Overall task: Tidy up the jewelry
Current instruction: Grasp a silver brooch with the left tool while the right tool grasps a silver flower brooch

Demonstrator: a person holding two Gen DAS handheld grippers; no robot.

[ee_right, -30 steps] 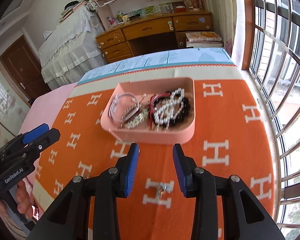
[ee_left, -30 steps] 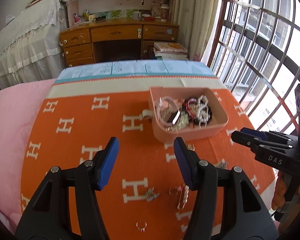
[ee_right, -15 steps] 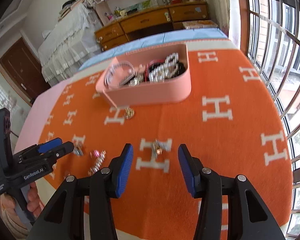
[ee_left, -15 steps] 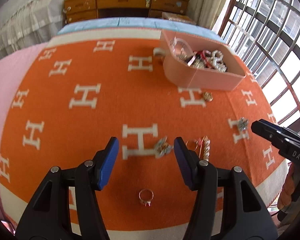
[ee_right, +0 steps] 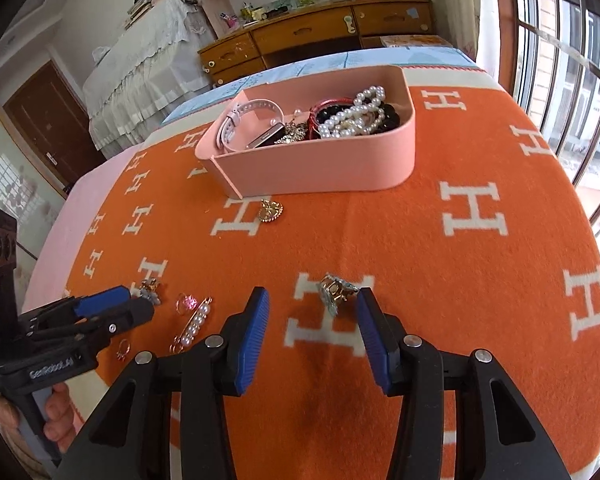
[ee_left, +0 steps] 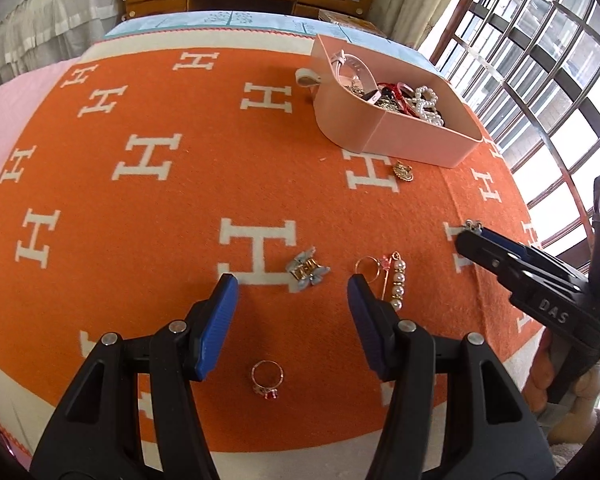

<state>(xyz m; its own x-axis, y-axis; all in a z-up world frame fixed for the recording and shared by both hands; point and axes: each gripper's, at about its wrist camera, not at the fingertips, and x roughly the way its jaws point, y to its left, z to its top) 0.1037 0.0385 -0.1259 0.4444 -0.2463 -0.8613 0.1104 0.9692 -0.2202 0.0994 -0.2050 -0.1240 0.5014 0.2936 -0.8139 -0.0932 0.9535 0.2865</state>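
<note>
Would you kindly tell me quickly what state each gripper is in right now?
Left gripper: open, holding nothing, above a blue earring.
Right gripper: open, jaws closing, holding nothing; a small brooch lies between them.

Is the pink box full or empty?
Partly full. The pink box has no lid and holds a pile of jewelry: a white watch strap, pearl beads and dark beads, heaped toward one end.
</note>
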